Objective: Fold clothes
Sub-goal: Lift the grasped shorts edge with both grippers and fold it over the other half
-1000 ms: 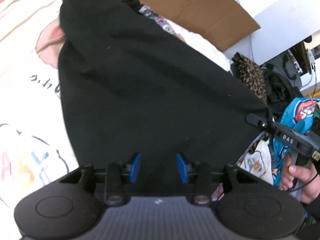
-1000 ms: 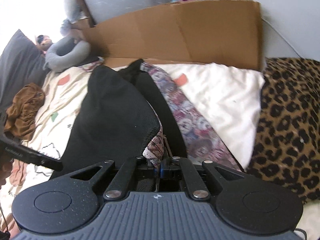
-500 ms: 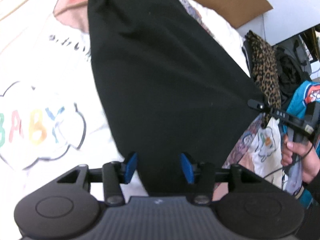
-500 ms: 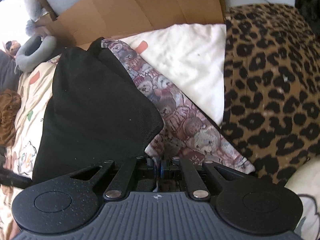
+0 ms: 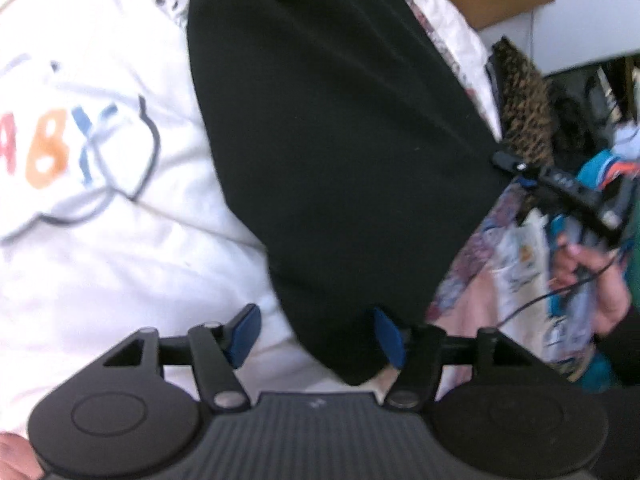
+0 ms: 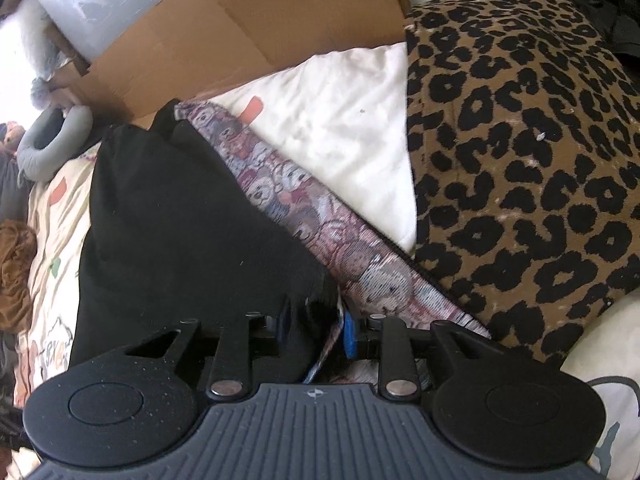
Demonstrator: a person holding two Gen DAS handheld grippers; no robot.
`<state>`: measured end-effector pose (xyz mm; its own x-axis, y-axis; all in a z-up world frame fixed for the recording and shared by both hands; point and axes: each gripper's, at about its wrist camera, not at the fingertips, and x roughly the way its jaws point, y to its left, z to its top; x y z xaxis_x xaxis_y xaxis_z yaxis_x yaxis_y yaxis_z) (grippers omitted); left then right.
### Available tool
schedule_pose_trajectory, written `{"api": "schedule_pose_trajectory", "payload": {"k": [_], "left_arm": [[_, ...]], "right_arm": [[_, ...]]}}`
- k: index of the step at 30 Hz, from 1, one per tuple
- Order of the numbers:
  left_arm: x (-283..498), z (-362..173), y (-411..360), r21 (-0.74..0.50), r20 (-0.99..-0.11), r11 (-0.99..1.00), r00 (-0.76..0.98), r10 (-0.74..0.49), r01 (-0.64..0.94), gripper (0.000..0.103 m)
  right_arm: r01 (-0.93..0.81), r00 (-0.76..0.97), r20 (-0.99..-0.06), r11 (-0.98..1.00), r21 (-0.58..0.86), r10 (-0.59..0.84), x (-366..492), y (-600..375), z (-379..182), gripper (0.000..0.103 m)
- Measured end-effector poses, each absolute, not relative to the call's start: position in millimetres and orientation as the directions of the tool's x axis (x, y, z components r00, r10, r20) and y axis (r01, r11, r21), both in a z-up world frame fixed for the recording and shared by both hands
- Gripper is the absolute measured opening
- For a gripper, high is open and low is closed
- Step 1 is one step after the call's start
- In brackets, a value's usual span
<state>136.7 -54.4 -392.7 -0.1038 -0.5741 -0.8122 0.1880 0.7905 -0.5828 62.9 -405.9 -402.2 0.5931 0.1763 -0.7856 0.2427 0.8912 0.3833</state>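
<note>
Bed (image 5: 100,260) carries the black garment (image 5: 340,140), now laid down; left gripper (image 5: 316,336) and right gripper (image 6: 316,328) fingers opening, apparently releasing it — fold seemingly placed.

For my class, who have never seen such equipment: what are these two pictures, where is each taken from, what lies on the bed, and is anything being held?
Each picture comes from a camera mounted on a hand-held two-finger gripper, looking along its fingers; a person holds one in each hand. The left gripper and right gripper each have blue pads. Both sets of jaws are opening, with corners of a folded black garment lying between them, so it is being released, not gripped. The garment rests on a white printed bed cover, over a patterned bear-print fabric. A leopard-print cloth and brown cardboard lie beyond.
</note>
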Motion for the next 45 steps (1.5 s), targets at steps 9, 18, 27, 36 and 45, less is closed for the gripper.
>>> {"api": "schedule_pose_trajectory", "payload": {"k": [9, 18, 27, 36, 45], "left_arm": [[133.2, -418.5, -51.3, -0.704, -0.708, 0.709, -0.132, -0.694, 0.050, 0.027], [129.1, -406.7, -64.9, -0.773, -0.628, 0.634, -0.159, -0.762, 0.016, 0.004], [134.7, -387.7, -79.1, -0.835, -0.546, 0.547, -0.184, -0.817, 0.050, 0.004], [131.1, -405.2, -90.5, -0.820, -0.568, 0.568, -0.234, -0.789, 0.075, 0.004], [127.7, -415.3, -98.2, -0.764, -0.642, 0.635, -0.237, -0.729, 0.115, 0.015]], "right_arm": [[0.256, 0.610, -0.774, 0.883, 0.394, 0.169, 68.4, -412.9, -404.4, 0.024], [0.213, 0.648, -0.744, 0.900, 0.381, 0.162, 59.5, -410.3, -384.3, 0.005], [0.254, 0.673, -0.733, 0.898, 0.360, 0.104, 48.3, -426.6, -360.3, 0.005], [0.339, 0.621, -0.782, 0.881, 0.328, 0.052, 36.6, -451.1, -381.0, 0.005], [0.376, 0.593, -0.802, 0.859, 0.347, 0.065, 35.4, -458.5, -397.7, 0.008]]}}
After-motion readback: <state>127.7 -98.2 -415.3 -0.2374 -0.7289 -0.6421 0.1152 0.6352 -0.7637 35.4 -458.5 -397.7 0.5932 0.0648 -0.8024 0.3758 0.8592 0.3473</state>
